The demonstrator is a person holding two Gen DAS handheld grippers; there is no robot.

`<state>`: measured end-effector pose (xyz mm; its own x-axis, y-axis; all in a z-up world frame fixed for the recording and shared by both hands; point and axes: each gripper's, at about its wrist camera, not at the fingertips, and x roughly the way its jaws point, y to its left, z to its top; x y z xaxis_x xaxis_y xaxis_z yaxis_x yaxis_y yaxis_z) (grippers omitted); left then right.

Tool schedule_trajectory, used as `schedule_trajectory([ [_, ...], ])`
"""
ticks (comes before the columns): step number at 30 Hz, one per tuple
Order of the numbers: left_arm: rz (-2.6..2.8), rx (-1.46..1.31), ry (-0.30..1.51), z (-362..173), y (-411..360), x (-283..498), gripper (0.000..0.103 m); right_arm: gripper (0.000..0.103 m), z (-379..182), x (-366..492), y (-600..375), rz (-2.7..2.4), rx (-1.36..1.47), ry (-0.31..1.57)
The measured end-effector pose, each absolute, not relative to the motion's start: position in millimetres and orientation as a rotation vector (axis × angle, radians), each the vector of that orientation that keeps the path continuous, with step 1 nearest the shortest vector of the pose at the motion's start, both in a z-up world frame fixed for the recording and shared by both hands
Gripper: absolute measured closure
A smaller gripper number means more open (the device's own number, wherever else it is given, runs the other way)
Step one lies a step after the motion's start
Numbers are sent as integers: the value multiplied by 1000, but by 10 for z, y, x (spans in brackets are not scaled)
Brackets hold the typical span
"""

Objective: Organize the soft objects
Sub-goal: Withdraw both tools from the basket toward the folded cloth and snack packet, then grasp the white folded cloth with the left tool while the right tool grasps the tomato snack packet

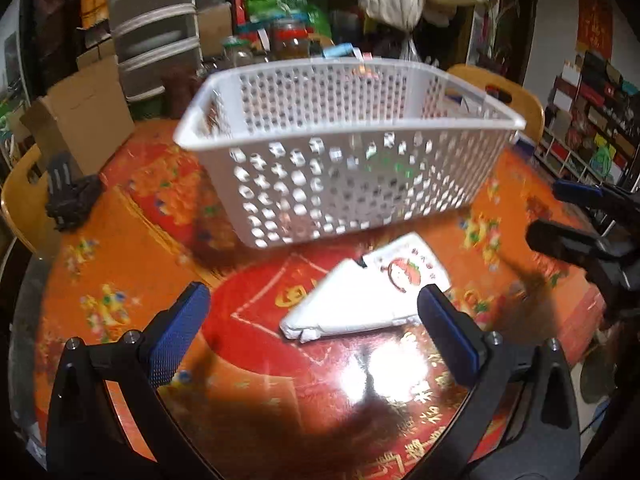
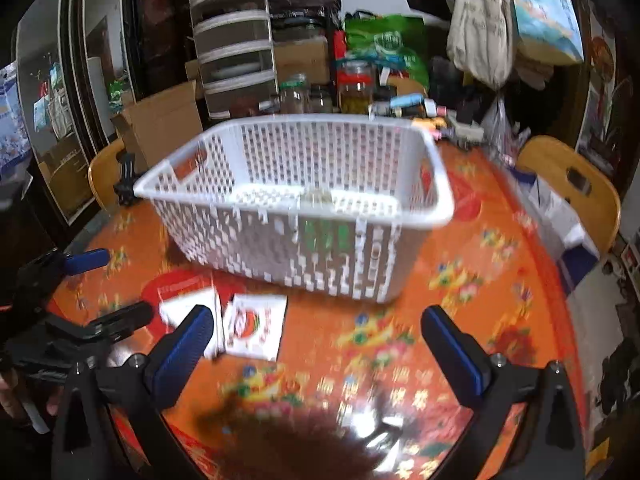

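Fingers of both the left gripper (image 1: 314, 332) and right gripper (image 2: 318, 350) spread wide, holding nothing. 1 white packet (image 1: 362, 294) lies flat on the table (image 1: 120, 280) just in front of the white basket (image 1: 340, 148), between the left fingers. Step judged: approach; next move needs left lowered and closed on the packet.

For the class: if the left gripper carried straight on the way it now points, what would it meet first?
Most likely the white packet lying flat on the table. It sits between the open fingers of the left gripper, just ahead of them. The basket stands behind it. Depth is hard to judge in this fisheye view.
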<state>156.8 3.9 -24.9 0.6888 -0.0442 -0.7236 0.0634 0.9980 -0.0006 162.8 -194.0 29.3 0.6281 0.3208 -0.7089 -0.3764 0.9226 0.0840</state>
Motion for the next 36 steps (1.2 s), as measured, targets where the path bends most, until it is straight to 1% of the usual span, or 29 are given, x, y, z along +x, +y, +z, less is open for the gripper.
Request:
schedule_trajectory([
  [6, -100, 48, 860, -537, -81, 1760, 0, 0, -6, 1544, -2103, 403, 12, 828],
  [12, -108, 57, 884, -698, -142, 1917, 1, 0, -87, 1535, -2129, 395, 19, 836],
  [14, -110, 57, 884, -732, -150, 1923, 2, 0, -89, 1535, -2107, 406, 19, 834],
  [15, -113, 57, 883, -750, -154, 1920, 8, 0, -90, 1535, -2092, 410, 19, 833],
  [16, -118, 54, 881, -761, -154, 1916, 17, 0, -95, 1549, -2065, 416, 20, 832],
  [18, -142, 40, 885, -785, -146, 1891, 30, 0, -112, 1561, -2023, 433, 28, 834],
  [20, -153, 27, 881, -779, -106, 1860, 36, 0, -144, 1570, -1956, 450, 34, 844],
  [22, -154, 22, 874, -769, -66, 1821, 47, 0, -172, 1573, -1875, 462, 26, 848],
  [25, -154, -1, 860, -771, 41, 1775, 54, 0, -216, 1586, -1745, 491, 14, 860],
  [31, -136, -70, 837, -782, 316, 1714, 59, 0, -303, 1658, -1514, 518, -5, 886],
  [36, -113, -142, 798, -710, 632, 1571, 60, 0, -352, 1684, -1304, 535, -38, 896],
])
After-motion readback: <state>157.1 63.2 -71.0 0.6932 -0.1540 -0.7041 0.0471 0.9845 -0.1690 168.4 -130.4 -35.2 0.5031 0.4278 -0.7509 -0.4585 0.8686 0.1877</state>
